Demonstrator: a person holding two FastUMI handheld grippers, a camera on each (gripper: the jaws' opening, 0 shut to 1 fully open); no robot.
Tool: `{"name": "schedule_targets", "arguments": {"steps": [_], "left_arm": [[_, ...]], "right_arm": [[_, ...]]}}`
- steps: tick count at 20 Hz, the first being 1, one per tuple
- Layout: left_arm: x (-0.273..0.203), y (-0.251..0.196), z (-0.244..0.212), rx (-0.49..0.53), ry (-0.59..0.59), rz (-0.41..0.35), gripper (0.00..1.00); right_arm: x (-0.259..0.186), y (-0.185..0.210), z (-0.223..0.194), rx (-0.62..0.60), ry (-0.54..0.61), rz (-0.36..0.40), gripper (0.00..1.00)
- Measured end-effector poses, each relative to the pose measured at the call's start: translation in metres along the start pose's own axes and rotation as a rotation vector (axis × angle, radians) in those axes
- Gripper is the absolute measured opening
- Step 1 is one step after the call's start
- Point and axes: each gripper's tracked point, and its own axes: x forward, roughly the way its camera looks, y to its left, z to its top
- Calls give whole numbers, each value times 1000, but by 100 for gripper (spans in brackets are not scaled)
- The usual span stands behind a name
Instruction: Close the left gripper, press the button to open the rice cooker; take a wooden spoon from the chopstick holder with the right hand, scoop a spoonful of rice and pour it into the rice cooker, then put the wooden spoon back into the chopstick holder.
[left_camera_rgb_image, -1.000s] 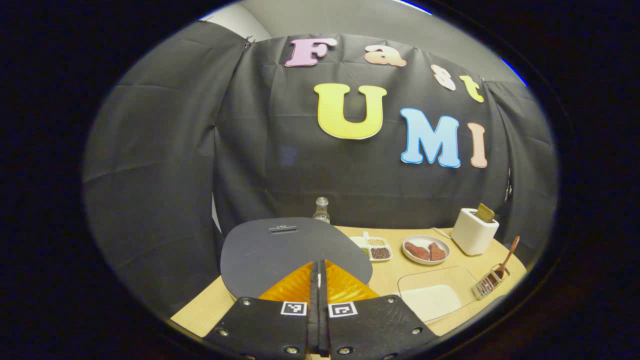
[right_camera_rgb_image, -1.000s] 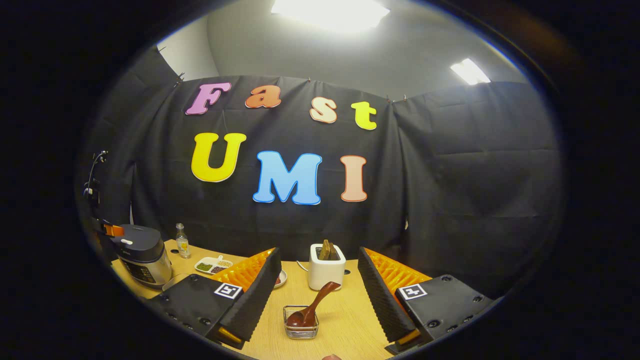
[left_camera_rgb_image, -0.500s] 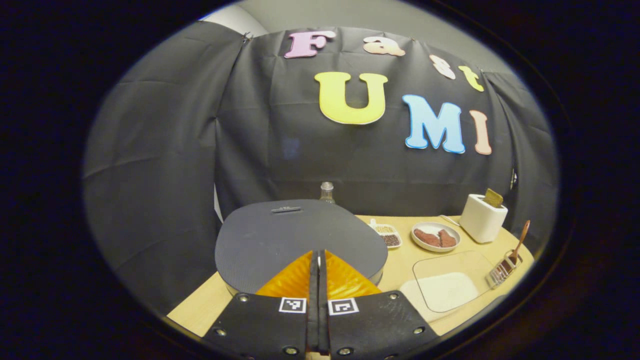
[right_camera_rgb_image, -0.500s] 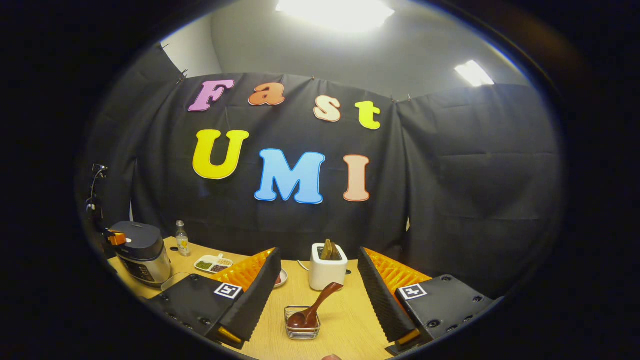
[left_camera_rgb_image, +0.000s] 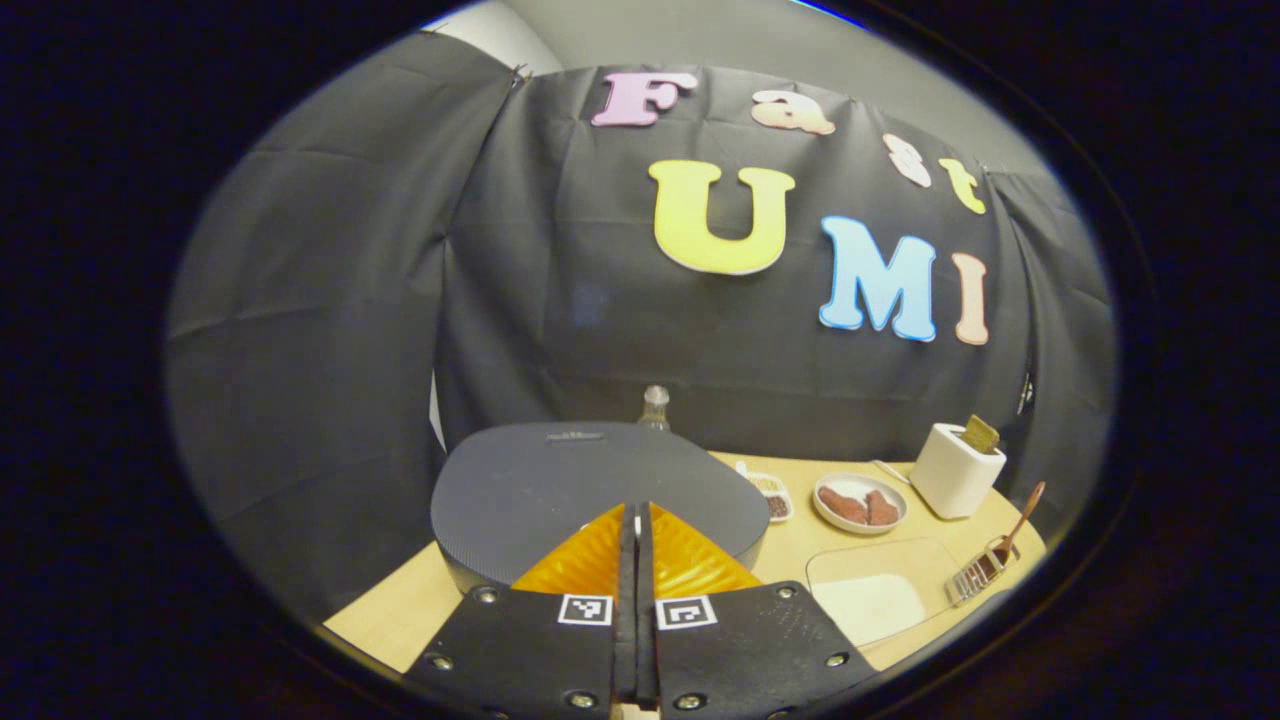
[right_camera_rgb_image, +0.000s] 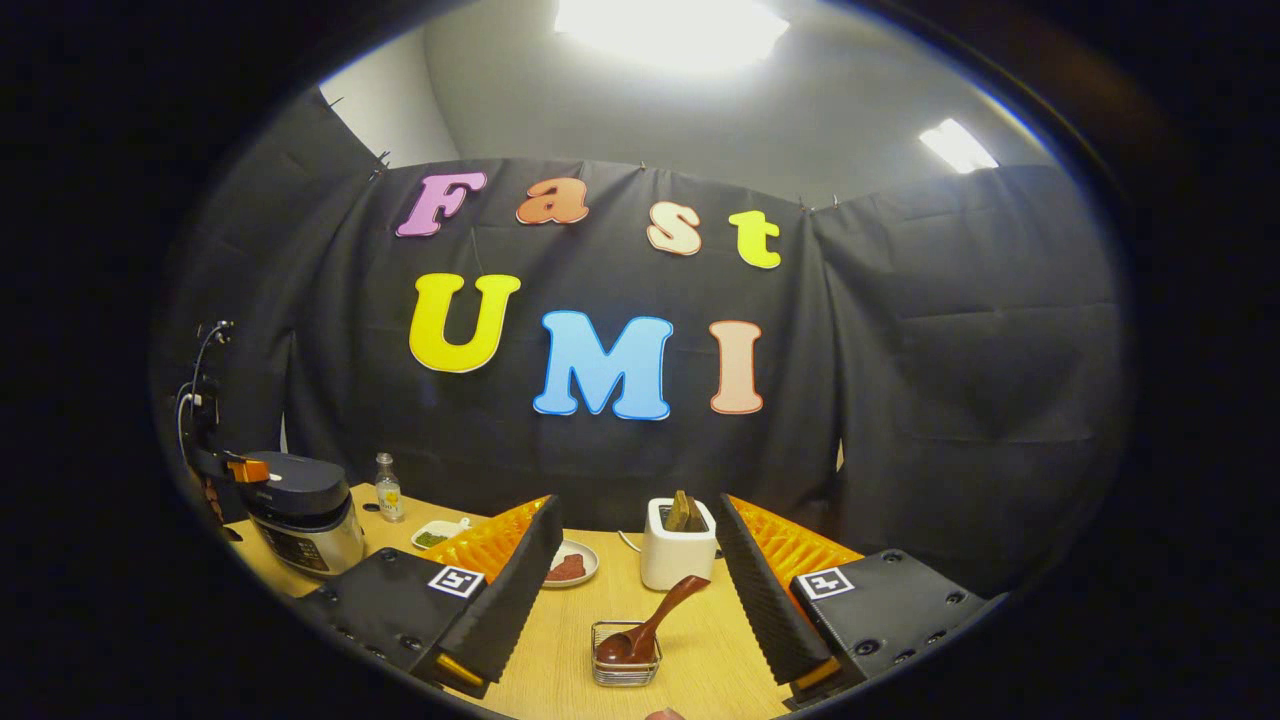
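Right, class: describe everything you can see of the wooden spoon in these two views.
The wooden spoon is dark reddish-brown and looks like smooth wood. Its bowl sits down inside a small wire chopstick holder on the pale wooden table, and its handle leans up and to the right, out over the holder's rim. It lies ahead of the open right gripper, which does not touch it. In the left gripper view it shows small, at the table's far right.
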Motion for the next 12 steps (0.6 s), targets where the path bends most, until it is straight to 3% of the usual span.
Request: {"name": "schedule_targets", "arguments": {"steps": [3,5,12], "left_arm": [[-12,-2,50,40,-113,16,5],[-25,0,78,40,-172,27,1],[-92,-19,119,43,-291,26,2]], "right_arm": [[-1,-3,4,17,-12,8,97],[-2,-7,6,18,-20,11,97],[0,-18,5,36,-21,26,98]]}}
